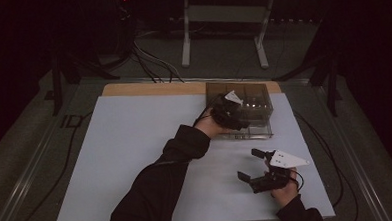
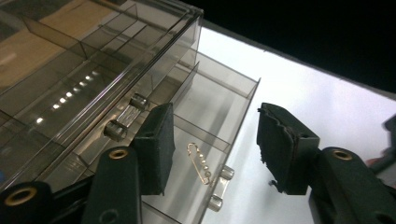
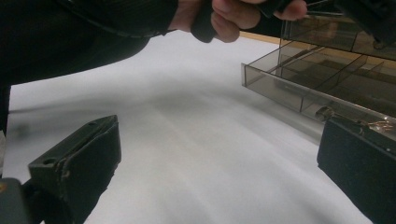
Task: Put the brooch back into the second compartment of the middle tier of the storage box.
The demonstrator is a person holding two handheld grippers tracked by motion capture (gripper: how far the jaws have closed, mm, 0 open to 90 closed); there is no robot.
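A smoky clear plastic compartment box (image 1: 256, 95) stands at the far right of the white sheet (image 1: 130, 143), with its lid raised. My left gripper (image 1: 238, 119) hovers over its front compartments. In the left gripper view the jaws (image 2: 215, 114) stand apart, open, with nothing pressed between the pads. Below them a gold safety pin (image 2: 200, 162) lies flat in a front compartment of the box (image 2: 93, 70). My right gripper (image 1: 256, 165) rests low over the sheet, in front of the box, open and empty. Its own view shows wide jaws (image 3: 222, 128) and the box (image 3: 299, 88) ahead on the right.
A wooden strip (image 1: 153, 88) runs along the table's far edge. Cables (image 1: 152, 65) and a grey metal stand (image 1: 225, 14) are on the floor beyond. A dark-sleeved left forearm (image 1: 157, 187) crosses the middle of the sheet, and the surroundings are dark.
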